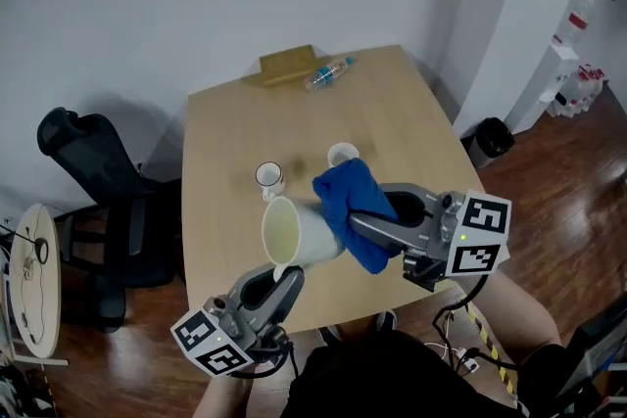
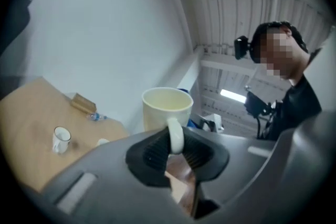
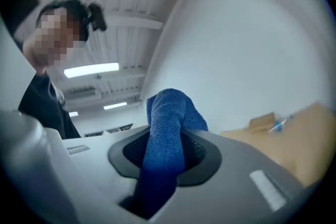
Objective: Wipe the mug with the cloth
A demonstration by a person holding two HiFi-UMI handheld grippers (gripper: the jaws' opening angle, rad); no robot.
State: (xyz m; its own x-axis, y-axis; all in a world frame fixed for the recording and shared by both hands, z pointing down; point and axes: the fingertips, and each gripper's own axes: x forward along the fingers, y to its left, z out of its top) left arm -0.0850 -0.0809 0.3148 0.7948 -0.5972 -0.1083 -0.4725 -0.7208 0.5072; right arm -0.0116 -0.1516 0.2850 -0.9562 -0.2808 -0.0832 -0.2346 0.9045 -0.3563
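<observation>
Above table (image 1: 294, 108), cream mug (image 1: 297, 232), blue cloth (image 1: 351, 199)

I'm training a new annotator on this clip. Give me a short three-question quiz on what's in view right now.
1. True or false: the left gripper is shut on the handle of the mug.
2. What does the right gripper hold? A) a sponge B) a blue cloth C) a spoon
3. How many small cups stand on the table?
Key: 1 true; 2 B; 3 two.
</observation>
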